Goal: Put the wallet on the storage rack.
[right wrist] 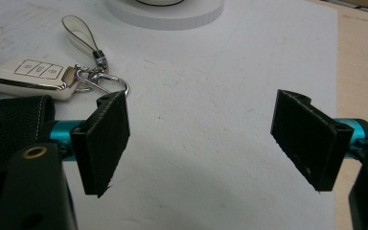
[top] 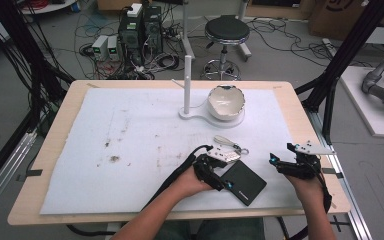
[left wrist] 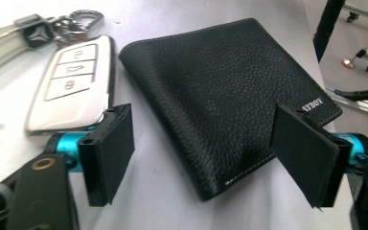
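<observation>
The person's 2 forearms come in over the near edge of the table (top: 55, 145), which is covered by a white mat (top: 130, 130) marked with a few dark smudges. The left gripper (top: 219, 176) sits low at the black leather wallet (top: 243, 182), which lies flat on the mat near the front edge, between the 2 hands. In the left gripper view the left gripper (left wrist: 203, 151) has its jaws spread wide, with one corner of the wallet (left wrist: 220, 96) lying between them; the right pad stands at the wallet's stitched edge near its small stamped label, the left pad stands apart from the leather on the bare mat, and neither visibly presses on it, so nothing is gripped. Just beside the wallet lies a white car key fob (left wrist: 72, 84) with 3 buttons, its metal clasp (left wrist: 79, 21) and a pale strap leading off from its far end; in the high view the key fob (top: 225, 155) lies just behind the left gripper, and whether fob and wallet touch I cannot tell. The right gripper (top: 286, 156) hovers off to the right of the wallet, near the mat's right edge, and in its own view the right gripper (right wrist: 201, 139) is spread wide over bare mat with nothing between its jaws. Farther back on the mat stands a white stand (top: 187, 85) with an upright post and, on its round base, a white bowl (top: 226, 101).
</observation>
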The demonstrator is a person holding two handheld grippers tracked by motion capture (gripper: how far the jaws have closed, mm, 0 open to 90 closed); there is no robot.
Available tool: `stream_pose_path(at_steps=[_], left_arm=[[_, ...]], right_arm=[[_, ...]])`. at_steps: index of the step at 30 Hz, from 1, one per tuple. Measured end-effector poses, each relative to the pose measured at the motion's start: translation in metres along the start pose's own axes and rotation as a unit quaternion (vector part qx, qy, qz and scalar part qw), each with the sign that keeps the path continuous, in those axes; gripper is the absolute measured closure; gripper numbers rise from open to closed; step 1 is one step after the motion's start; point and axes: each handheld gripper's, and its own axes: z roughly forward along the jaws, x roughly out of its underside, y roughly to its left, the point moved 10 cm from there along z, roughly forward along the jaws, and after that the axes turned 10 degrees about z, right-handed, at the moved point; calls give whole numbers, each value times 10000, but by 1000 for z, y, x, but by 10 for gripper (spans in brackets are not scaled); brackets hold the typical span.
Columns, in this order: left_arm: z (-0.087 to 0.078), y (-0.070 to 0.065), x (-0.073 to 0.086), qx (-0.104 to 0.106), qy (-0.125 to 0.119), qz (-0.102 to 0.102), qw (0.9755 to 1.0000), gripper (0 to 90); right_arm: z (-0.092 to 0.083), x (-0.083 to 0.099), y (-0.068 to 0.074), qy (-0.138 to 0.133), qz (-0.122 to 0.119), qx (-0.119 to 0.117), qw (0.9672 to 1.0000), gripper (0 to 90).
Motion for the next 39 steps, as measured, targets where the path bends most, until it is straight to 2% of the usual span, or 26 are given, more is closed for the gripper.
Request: stream_pose_path(at_steps=[11, 12, 16, 18, 19, 20, 21, 22, 23, 25, 29, 34, 36, 37, 38, 39], left_arm=[[5, -3, 1, 115, 92, -21, 9999, 294], [5, -4, 1, 136, 99, -18, 9999, 346], [3, -6, 2, 187, 116, -92, 9997, 409], [2, -6, 1, 193, 120, -144, 9996, 515], [1, -5, 1, 139, 107, -247, 9995, 515], [0, -4, 1, 103, 77, -257, 9996, 604], [0, -3, 1, 72, 55, -217, 9997, 604], [-1, -2, 0, 29, 5, -185, 9998, 682], [-2, -2, -1, -16, 0, -126, 9999, 682], [-3, -3, -3, -79, -32, -73, 9999, 758], [-6, -3, -5, -97, -72, -24, 9999, 791], [-18, -4, -15, -25, -269, -41, 9996, 801], [-31, -1, -23, -105, -342, 30, 9994, 805], [-31, -1, -23, -105, -342, 30, 9994, 807], [-42, 4, -29, -216, -420, 51, 9989, 808], [-42, 4, -29, -216, -420, 51, 9989, 810]], right_arm=[[1, 1, -1, 29, 0, 25, 10000, 213], [0, 1, -1, 26, -11, 24, 10000, 213], [1, 1, 0, 22, -26, 28, 10000, 213], [1, 1, 0, 32, -33, 33, 10000, 213], [1, 1, 0, 34, -35, 34, 10000, 213], [1, 1, 1, 33, -52, 34, 10000, 213], [1, 1, 1, 33, -52, 34, 10000, 213], [1, 1, 1, 49, -60, 40, 10000, 213], [1, 1, 1, 49, -60, 40, 10000, 213], [1, 1, 1, 56, -99, 61, 9999, 213], [2, 1, 1, 56, -84, 56, 9999, 213], [2, 2, 0, 66, -77, 54, 9999, 213], [2, 1, 0, 61, -78, 51, 9999, 213], [2, 1, 0, 61, -78, 51, 9999, 213], [2, 1, 0, 56, -83, 61, 9999, 213], [2, 1, 1, 58, -84, 55, 9999, 213]])
